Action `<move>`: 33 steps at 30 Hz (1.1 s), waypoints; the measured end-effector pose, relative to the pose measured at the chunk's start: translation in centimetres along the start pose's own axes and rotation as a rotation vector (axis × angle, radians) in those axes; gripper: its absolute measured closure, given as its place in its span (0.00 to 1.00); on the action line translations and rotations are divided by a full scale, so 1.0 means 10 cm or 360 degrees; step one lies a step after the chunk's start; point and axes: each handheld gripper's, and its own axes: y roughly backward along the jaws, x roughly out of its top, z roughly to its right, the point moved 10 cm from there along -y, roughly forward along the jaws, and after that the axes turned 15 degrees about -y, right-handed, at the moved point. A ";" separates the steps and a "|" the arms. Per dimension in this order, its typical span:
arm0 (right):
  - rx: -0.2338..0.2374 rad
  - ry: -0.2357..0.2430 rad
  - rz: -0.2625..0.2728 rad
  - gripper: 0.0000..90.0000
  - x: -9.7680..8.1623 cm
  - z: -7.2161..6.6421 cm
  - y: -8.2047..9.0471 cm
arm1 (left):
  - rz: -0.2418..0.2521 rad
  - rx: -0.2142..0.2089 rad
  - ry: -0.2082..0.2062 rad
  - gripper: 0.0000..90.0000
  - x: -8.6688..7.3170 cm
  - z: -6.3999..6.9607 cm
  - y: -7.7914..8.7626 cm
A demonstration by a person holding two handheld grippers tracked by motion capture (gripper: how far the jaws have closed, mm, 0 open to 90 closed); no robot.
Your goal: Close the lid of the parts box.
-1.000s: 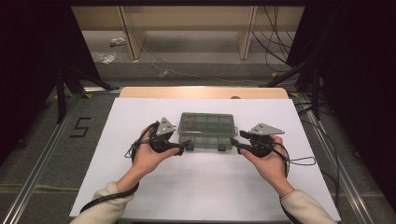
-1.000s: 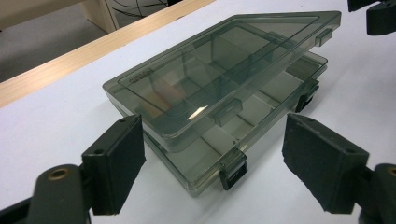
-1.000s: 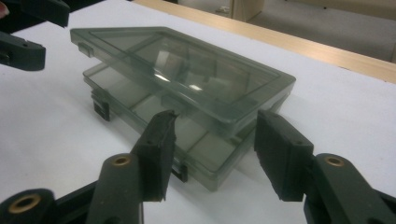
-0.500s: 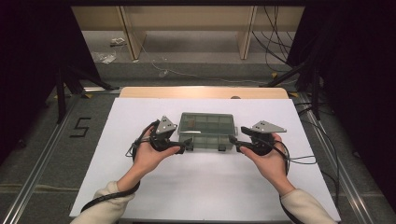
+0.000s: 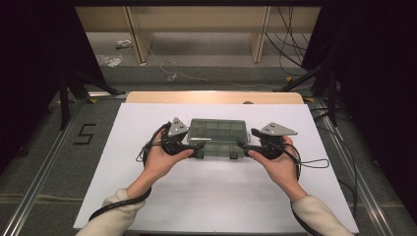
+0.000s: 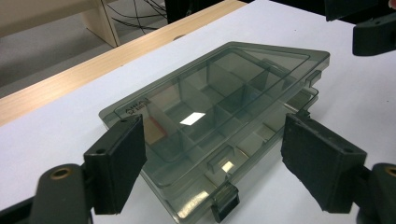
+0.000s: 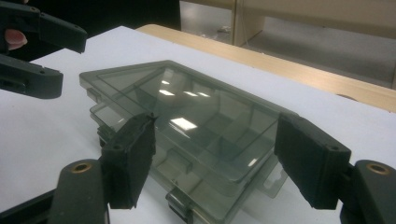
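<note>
My smoky, see-through compartment box (image 5: 217,137) lies flat on the white table (image 5: 216,196), mid-table just ahead of me; its lid (image 6: 210,88) sits slightly raised at the front edge; dividers show through the lid; a front latch (image 6: 226,198) hangs undone.

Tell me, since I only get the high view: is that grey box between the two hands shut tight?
Observer: No. In the left gripper view the lid sits slightly raised above the bottom half.
Operator: Is it latched?
Observer: The front latch is not snapped onto the lid.
Operator: Is the right gripper squeezing it?
Observer: No. The right gripper has just been opening its jaws; the box corner lies between them, not clamped.
</note>
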 end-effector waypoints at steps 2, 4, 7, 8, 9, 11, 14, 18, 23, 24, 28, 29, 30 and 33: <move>-0.0004 -0.0001 0.0004 0.33 0.00 0.01 0.00 | -0.0005 0.0013 -0.0007 0.24 0.01 -0.02 -0.01; 0.0000 0.0012 -0.0009 0.32 0.00 0.01 -0.02 | -0.0006 0.0019 -0.0003 0.23 0.03 -0.02 -0.02; -0.0011 0.0023 -0.0014 0.32 0.00 0.00 -0.04 | -0.0004 0.0032 -0.0003 0.21 0.05 -0.04 -0.04; -0.0007 0.0022 -0.0020 0.31 0.00 -0.01 -0.05 | -0.0010 0.0034 -0.0011 0.20 0.06 -0.04 -0.05; -0.0008 0.0024 -0.0017 0.31 0.02 -0.02 -0.07 | -0.0022 0.0050 -0.0018 0.16 0.06 -0.05 -0.05; -0.0010 0.0030 -0.0022 0.32 0.02 -0.03 -0.08 | -0.0051 0.0074 -0.0039 0.13 0.05 -0.07 -0.07; -0.0025 0.0044 -0.0015 0.32 0.05 -0.04 -0.11 | -0.0053 0.0077 -0.0020 0.10 0.04 -0.09 -0.09; -0.0024 0.0049 -0.0007 0.37 0.08 -0.07 -0.18 | -0.0037 0.0077 0.0002 0.19 0.04 -0.10 -0.10; -0.0020 0.0061 -0.0014 0.57 0.08 -0.12 -0.24 | -0.0033 0.0067 0.0028 0.40 0.06 -0.09 -0.12; -0.0021 0.0072 -0.0013 0.63 0.08 -0.12 -0.25 | -0.0033 0.0067 0.0028 0.46 0.06 -0.09 -0.12; -0.0021 0.0096 0.0013 0.78 0.10 -0.14 -0.26 | -0.0069 0.0076 -0.0002 0.63 0.06 -0.07 -0.14; -0.0025 0.0118 0.0017 0.84 0.10 -0.15 -0.26 | -0.0075 0.0085 -0.0004 0.71 0.06 -0.08 -0.14; -0.0025 0.0118 0.0017 0.84 0.10 -0.15 -0.26 | -0.0078 0.0092 -0.0010 0.71 0.06 -0.09 -0.15; -0.0041 0.0159 0.0006 0.93 0.09 -0.15 -0.28 | -0.0095 0.0091 -0.0023 0.83 0.04 -0.09 -0.17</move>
